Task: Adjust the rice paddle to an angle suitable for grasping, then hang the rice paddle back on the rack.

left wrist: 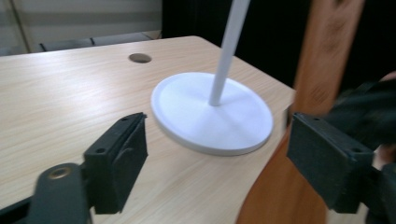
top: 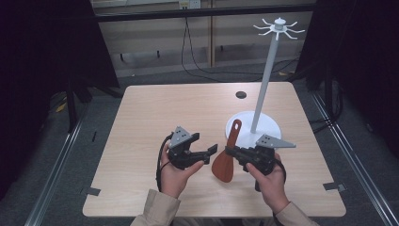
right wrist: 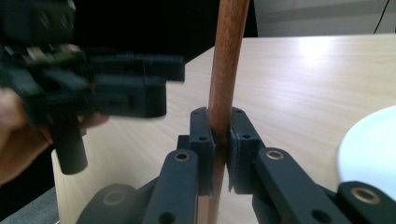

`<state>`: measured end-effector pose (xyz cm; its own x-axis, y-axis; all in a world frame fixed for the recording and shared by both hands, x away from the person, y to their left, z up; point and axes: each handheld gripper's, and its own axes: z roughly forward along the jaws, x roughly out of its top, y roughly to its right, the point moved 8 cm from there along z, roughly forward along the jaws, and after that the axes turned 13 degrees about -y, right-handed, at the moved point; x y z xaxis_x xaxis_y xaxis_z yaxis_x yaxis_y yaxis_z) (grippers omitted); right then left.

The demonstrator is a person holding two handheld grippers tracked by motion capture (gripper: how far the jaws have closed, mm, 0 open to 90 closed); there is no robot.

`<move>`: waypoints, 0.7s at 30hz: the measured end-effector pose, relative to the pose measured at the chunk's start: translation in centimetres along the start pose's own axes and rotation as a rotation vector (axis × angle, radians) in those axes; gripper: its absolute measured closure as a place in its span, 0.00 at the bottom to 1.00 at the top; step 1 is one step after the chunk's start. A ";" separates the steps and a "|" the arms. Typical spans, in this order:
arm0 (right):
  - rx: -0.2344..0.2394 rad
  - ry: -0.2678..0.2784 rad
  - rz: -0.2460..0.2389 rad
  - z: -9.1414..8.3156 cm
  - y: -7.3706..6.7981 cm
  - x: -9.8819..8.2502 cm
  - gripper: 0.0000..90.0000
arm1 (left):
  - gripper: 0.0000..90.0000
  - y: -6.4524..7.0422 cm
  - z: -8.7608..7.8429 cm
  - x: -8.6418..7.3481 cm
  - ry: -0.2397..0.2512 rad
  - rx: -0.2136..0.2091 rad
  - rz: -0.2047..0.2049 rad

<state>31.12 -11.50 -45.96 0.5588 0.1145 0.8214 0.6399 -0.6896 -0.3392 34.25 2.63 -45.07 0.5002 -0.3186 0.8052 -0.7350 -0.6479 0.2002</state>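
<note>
Right gripper [right wrist: 219, 140] is clamped tight on the spatula [top: 227, 157] near the table's [top: 155, 117] front edge; left gripper [left wrist: 217, 158] gapes wide, empty, just beside it.

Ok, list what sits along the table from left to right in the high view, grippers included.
Left gripper, open → wooden spatula, held by its handle → right gripper, shut on that handle → white stand base with its pole. The spatula and right gripper overlap, so their order is loose.
</note>
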 end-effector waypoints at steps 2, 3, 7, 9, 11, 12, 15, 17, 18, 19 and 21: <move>0.003 0.004 -0.013 -0.7 0.3 0.8 0.92 | 0.17 -0.8 0.1 -0.5 -0.016 0.030 0.000; 0.006 0.005 -0.024 -1.1 0.4 1.3 0.92 | 0.16 -1.0 0.3 -0.8 -0.027 0.033 -0.006; 0.021 0.011 -0.051 -2.3 0.7 3.0 0.92 | 0.14 -1.9 1.0 -2.0 -0.073 0.039 -0.018; 0.030 0.019 -0.064 -2.7 0.8 3.8 0.92 | 0.12 -2.2 1.4 -2.6 -0.100 0.045 -0.025; 0.036 0.019 -0.075 -3.0 0.9 4.4 0.92 | 0.11 -2.4 1.5 -3.1 -0.114 0.049 -0.023; 0.043 0.019 -0.079 -3.2 0.8 4.7 0.92 | 0.11 -2.4 1.6 -3.3 -0.123 0.045 -0.022; 0.051 0.018 -0.094 -3.8 1.0 5.7 0.92 | 0.10 -2.8 1.9 -3.8 -0.149 0.048 -0.021; 0.051 0.020 -0.103 -4.2 1.3 6.6 0.92 | 0.10 -2.9 1.8 -3.6 -0.134 0.048 -0.029; 0.056 0.026 -0.111 -4.4 1.3 7.1 0.92 | 0.10 -2.9 1.8 -3.7 -0.139 0.052 -0.021; 0.059 0.028 -0.115 -4.6 1.3 7.6 0.92 | 0.10 -2.9 1.8 -3.6 -0.134 0.047 -0.026; 0.055 0.026 -0.124 -5.0 1.4 8.5 0.92 | 0.10 -2.9 1.8 -3.9 -0.141 0.046 -0.026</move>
<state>34.09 -15.06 -37.19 0.4598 0.1773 0.8701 0.7315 -0.6311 -0.2580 35.29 4.50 -49.80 0.5803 -0.3938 0.7129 -0.7012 -0.6867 0.1915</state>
